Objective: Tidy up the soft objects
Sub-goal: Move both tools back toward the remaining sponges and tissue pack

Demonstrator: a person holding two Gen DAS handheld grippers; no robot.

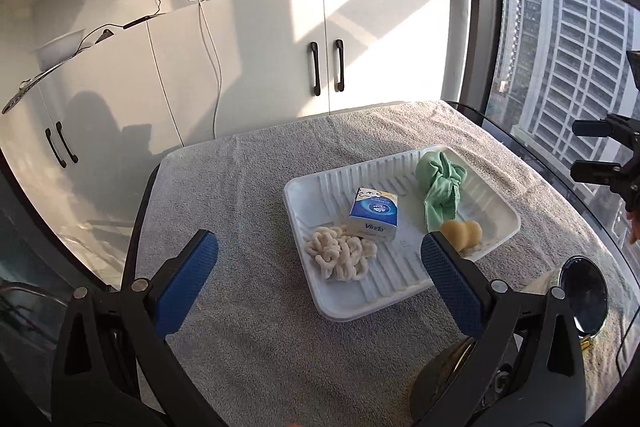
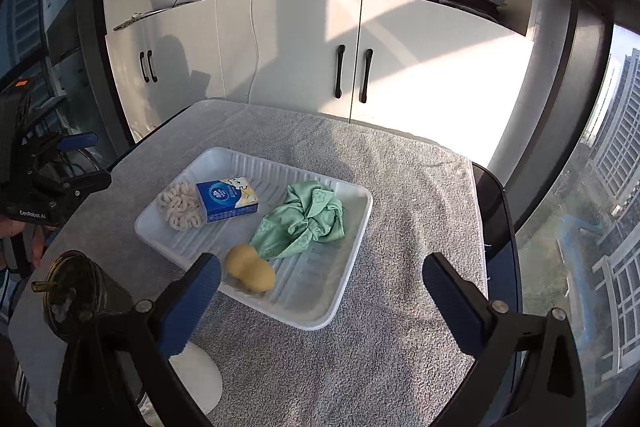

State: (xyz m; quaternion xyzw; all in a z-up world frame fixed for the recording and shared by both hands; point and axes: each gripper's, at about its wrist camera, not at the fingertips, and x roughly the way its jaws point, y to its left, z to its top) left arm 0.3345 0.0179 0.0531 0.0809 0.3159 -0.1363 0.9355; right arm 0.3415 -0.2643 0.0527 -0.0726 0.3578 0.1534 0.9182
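Observation:
A white ribbed tray [image 1: 404, 293] [image 2: 320, 307] lies on the grey towel. In it are a cream knotted cord bundle [image 1: 340, 257] [image 2: 178, 207], a blue tissue pack [image 1: 374, 213] [image 2: 226, 201], a knotted green cloth [image 1: 438, 189] [image 2: 306, 223] and a yellow sponge [image 1: 464, 233] [image 2: 250, 273]. My left gripper [image 1: 320, 259] hangs open above the tray's near left side, nothing between its blue pads. My right gripper [image 2: 322, 279] is open wide above the tray's near edge, empty. Each gripper shows at the other view's edge: the right gripper [image 1: 600, 151], the left gripper [image 2: 86, 161].
A grey towel [image 1: 248, 307] [image 2: 400, 187] covers a dark glass table. A dark lidded jar [image 1: 584, 293] [image 2: 76, 291] stands near the front, with a white round object [image 2: 200, 375] beside it. White cabinets [image 1: 260, 59] stand behind; windows lie to the sides.

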